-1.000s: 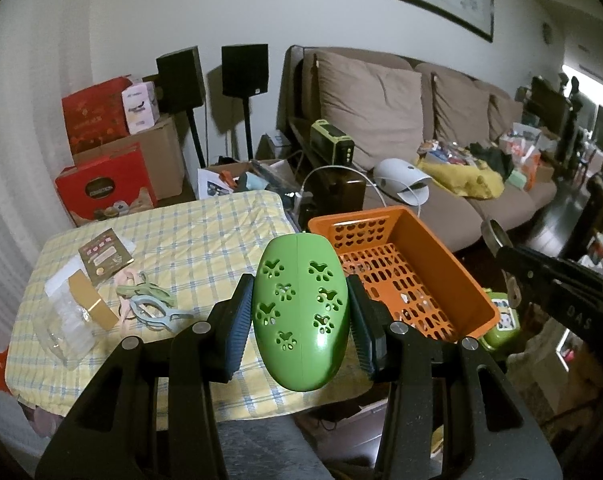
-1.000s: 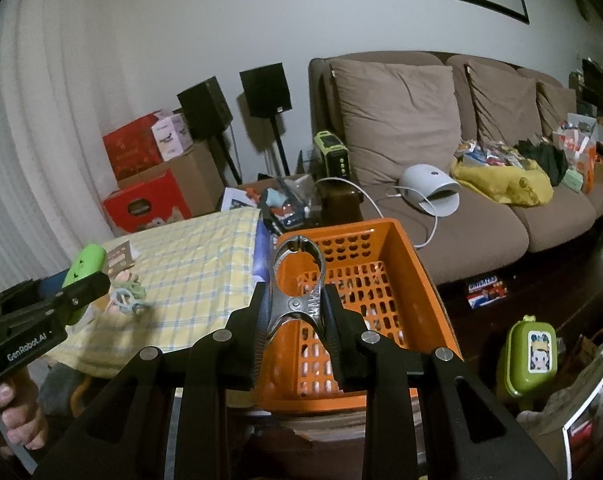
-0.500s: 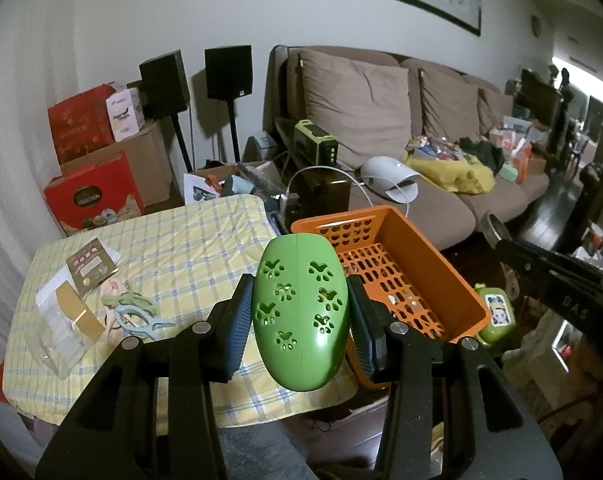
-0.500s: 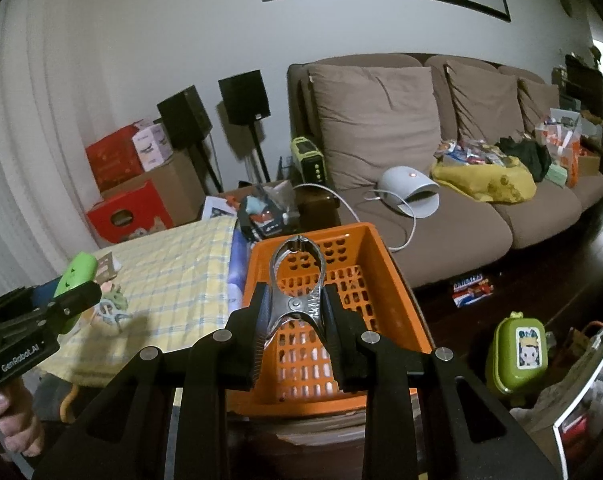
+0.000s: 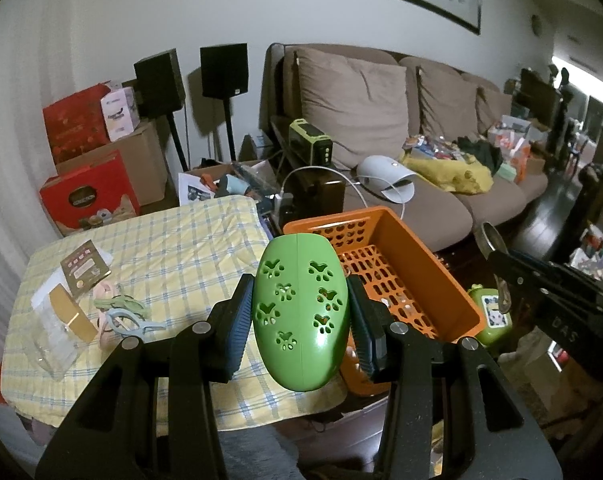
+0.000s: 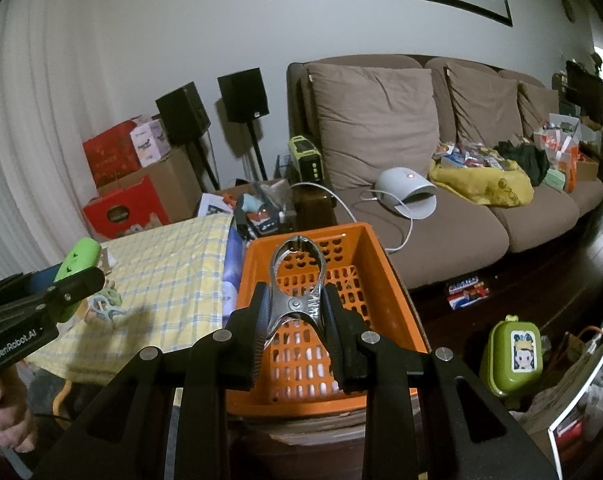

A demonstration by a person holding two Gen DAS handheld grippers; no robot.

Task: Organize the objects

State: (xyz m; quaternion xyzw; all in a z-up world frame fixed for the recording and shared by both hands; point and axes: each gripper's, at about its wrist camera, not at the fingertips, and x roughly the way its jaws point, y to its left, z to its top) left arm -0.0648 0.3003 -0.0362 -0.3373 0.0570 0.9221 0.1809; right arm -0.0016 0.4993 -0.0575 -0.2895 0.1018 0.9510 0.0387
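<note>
My left gripper [image 5: 299, 322] is shut on a green egg-shaped case with paw-print holes [image 5: 301, 312], held in the air above the table's near right corner, beside the orange basket [image 5: 433, 264]. My right gripper [image 6: 297, 316] is shut on a metal spring clamp [image 6: 297, 280], its round jaws pointing up over the orange basket [image 6: 385, 268]. The basket looks bare inside. The left gripper with the green case [image 6: 77, 260] shows at the left edge of the right wrist view; the right gripper's clamp tip [image 5: 491, 240] shows at the right of the left wrist view.
On the yellow checked tablecloth [image 5: 173, 248] lie pastel clips [image 5: 121, 312], a clear box [image 5: 49, 336] and a brown card [image 5: 83, 268]. A brown sofa [image 6: 441, 216], speakers on stands [image 6: 241, 96], red cartons [image 5: 85, 196] and a green lunch box [image 6: 513, 356] on the floor surround the table.
The left wrist view has shifted a little, with table and basket sliding leftward in the frame. The right wrist view has drifted slightly. Both grips stay the same.
</note>
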